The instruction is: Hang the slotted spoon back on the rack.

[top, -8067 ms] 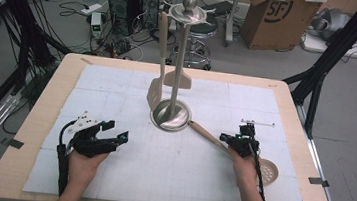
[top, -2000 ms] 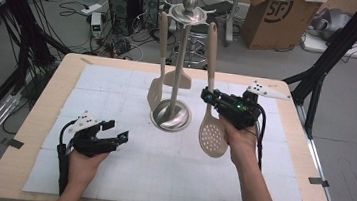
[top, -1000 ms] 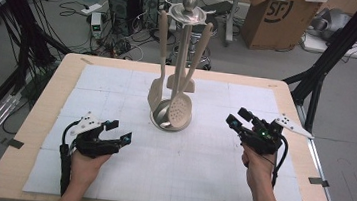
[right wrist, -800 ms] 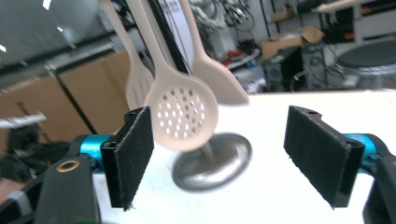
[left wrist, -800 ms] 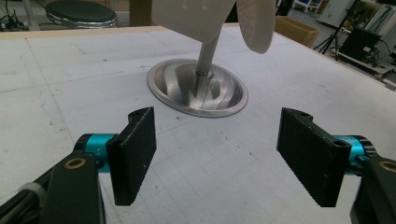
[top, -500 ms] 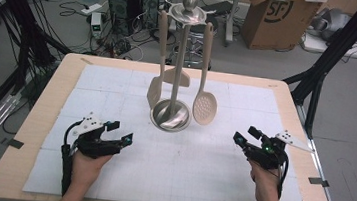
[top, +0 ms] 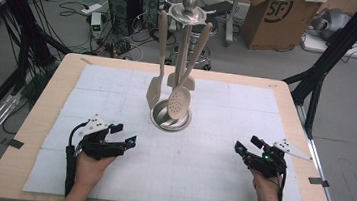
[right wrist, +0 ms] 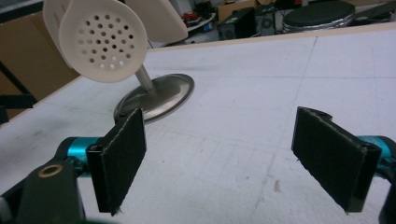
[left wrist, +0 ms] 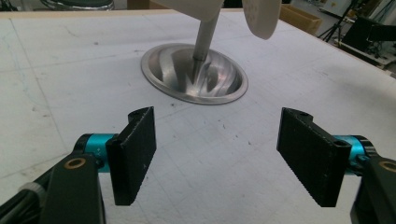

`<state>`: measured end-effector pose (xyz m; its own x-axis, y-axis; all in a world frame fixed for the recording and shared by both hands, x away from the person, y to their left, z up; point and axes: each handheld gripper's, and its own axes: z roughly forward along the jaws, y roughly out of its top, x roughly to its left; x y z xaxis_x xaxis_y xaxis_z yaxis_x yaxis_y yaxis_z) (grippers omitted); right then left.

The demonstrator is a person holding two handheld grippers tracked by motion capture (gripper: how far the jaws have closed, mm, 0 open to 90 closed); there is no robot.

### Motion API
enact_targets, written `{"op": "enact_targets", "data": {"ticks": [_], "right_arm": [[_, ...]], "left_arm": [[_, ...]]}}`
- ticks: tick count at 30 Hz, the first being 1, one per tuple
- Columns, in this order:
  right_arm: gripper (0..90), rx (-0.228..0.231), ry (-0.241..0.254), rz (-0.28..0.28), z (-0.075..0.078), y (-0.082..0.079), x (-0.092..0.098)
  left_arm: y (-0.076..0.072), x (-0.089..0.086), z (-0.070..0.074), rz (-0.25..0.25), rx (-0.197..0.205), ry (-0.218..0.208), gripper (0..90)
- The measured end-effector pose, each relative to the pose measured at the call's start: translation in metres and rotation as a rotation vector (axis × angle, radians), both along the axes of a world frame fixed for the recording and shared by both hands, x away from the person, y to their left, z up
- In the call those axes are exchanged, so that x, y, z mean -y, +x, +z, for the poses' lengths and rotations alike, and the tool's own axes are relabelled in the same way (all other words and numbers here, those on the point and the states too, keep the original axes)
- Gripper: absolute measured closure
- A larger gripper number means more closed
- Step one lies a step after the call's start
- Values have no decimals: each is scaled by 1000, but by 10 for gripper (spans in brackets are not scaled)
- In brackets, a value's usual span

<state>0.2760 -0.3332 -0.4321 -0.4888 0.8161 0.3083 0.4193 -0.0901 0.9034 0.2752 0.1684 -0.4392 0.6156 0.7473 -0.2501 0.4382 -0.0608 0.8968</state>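
Both grippers, left (top: 121,139) and right (top: 248,149), rest wide open and empty near the table's front edge, while the skimmer (top: 179,103) hangs on the rack (top: 187,16) at mid-table, tilted, and might swing off if the hook sits shallowly.

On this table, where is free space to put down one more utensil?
Bare mat lies between the left tool and right tool, and in both far corners beside the stand. The middle is crowded where the slotted spoon and spatula hang.

cream slotted spoon (top: 179,103) hangs on the steel rack (top: 187,16), bowl down
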Motion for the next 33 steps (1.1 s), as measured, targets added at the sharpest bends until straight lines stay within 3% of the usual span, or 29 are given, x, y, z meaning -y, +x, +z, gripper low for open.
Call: {"op": "enact_targets", "data": {"ticks": [5, 14, 33], "right_arm": [[157, 6, -9, 5, 0, -2, -1], [154, 27, -96, 10, 1, -6, -12], [154, 16, -66, -6, 2, -8, -8]], "left_arm": [[3, -2, -6, 10, -29, -3, 288], [3, 1, -8, 5, -11, 13, 284], [1, 3, -7, -1, 12, 28, 279]]}}
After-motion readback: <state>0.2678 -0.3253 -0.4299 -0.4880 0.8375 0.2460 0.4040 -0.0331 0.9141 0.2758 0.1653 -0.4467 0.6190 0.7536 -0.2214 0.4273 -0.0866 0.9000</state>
